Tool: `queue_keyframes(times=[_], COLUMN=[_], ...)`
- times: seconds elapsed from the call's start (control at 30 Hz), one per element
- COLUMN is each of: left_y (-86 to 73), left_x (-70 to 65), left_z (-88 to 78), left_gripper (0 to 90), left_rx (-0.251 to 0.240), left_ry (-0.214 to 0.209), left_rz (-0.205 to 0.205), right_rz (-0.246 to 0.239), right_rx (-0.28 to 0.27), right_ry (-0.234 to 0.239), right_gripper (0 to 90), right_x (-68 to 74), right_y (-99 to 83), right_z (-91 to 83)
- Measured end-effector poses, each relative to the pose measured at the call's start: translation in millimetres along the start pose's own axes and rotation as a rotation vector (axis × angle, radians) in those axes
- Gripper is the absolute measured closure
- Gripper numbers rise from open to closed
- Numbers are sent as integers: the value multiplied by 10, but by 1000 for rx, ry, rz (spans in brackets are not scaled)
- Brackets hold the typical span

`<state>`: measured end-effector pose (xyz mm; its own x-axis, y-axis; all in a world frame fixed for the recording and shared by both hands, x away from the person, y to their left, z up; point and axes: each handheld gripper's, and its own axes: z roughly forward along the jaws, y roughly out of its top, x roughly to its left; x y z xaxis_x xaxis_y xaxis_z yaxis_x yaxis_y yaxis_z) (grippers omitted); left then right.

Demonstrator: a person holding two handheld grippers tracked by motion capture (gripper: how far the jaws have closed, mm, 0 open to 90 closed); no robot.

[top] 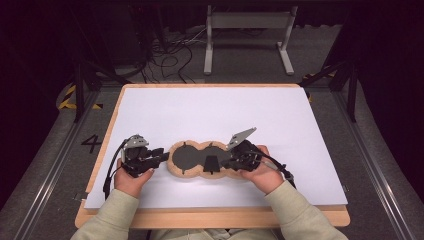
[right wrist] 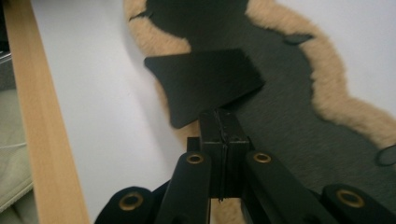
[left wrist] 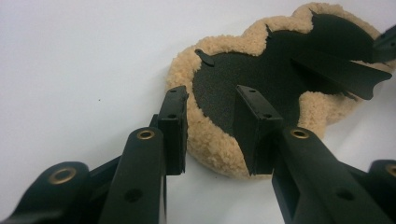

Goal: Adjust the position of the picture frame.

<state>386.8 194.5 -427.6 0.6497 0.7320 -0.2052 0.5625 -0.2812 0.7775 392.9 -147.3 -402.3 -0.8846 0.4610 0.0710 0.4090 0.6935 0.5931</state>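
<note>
1. Fleece-edged pad (top: 196,159), tan and woolly round its rim with a black inner face turned up, lies flat on the white sheet (top: 210,112) that covers the wooden table (top: 210,218), near the person's edge and about midway across
2. Its outline is two rounded lobes joined side by side
3. Left gripper (top: 159,156) sits at the pad's left end; in the left gripper view its jaws stand apart astride the woolly rim (left wrist: 210,140), one outside on the sheet and one over the black face, and I cannot tell whether the pads press on it
4. Right gripper (top: 224,162) comes in from the pad's right end with its jaws pressed together on a black flap (right wrist: 205,84), which is pinched at its edge and lifted above the black face
5. Each hand (top: 131,181) holds its gripper from the near side
</note>
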Motion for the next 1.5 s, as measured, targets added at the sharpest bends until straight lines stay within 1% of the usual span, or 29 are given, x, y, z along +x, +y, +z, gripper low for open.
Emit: queue_keyframes(times=[0.03,0.1,0.13,0.23,0.3,0.33,0.37,0.47,0.53,0.6,0.73,0.8,0.93,1.0,1.03,1.07,1.1,1.13,1.17,1.23,1.27,1.3,1.33,1.4,1.43,1.5], left_y=[0,-2,1,-3,-2,-3,-3,-5,-5,-3,-1,0,5,5,5,5,8,15,17,23,29,35,37,33,30,23], left_x=[0,-3,6,-6,0,-2,-2,-4,-2,3,2,1,-1,0,-1,-4,0,12,5,7,3,9,4,-8,-6,-9], left_z=[0,-6,-6,-10,-6,-6,-6,-8,-3,4,15,19,21,22,21,19,18,16,19,21,23,26,28,21,8,-22], left_gripper=[658,658,658,658,658,658,658,657,657,657,657,657,657,655,655,649,644,637,629,618,618,615,610,597,582,556], left_rx=[0,2,-4,2,0,1,1,3,3,2,5,8,5,5,6,6,4,3,1,1,0,-6,-6,-5,-12,-19], left_ry=[0,-5,3,-1,4,3,4,-1,-1,1,-2,-5,-2,-1,-3,-7,-6,-4,-8,-10,-10,-7,-15,-13,-5,-5], left_rz=[0,-8,7,0,10,7,6,-1,-3,3,0,-2,2,2,0,-11,-10,2,-10,-9,-13,-2,-8,-14,-4,-13], right_rz=[0,-9,-6,-6,-9,-10,-12,-13,-8,3,38,47,59,56,50,34,36,38,41,46,53,64,70,87,98,117], right_rx=[0,29,45,76,76,74,70,57,47,17,-51,-67,-75,-73,-68,-55,-57,-58,-61,-66,-72,-79,-87,-105,-121,-140], right_ry=[0,14,22,38,51,55,61,56,61,63,60,58,57,53,43,26,21,18,13,9,3,-5,-11,-29,-41,-61], right_gripper=[900,900,900,900,900,900,900,900,900,900,900,900,900,900,900,900,900,900,897,883,873,861,850,822,797,757], right_x=[0,34,57,94,111,116,119,129,124,106,76,59,46,50,57,68,67,58,50,35,21,3,-13,-45,-69,-102], right_y=[0,-17,-28,-50,-54,-51,-48,-34,-34,-32,-22,-27,-44,-44,-42,-42,-46,-54,-61,-73,-87,-107,-126,-162,-191,-233], right_z=[0,30,48,93,116,126,132,129,111,78,-12,-35,-40,-41,-44,-63,-77,-97,-113,-138,-165,-200,-232,-300,-351,-418])
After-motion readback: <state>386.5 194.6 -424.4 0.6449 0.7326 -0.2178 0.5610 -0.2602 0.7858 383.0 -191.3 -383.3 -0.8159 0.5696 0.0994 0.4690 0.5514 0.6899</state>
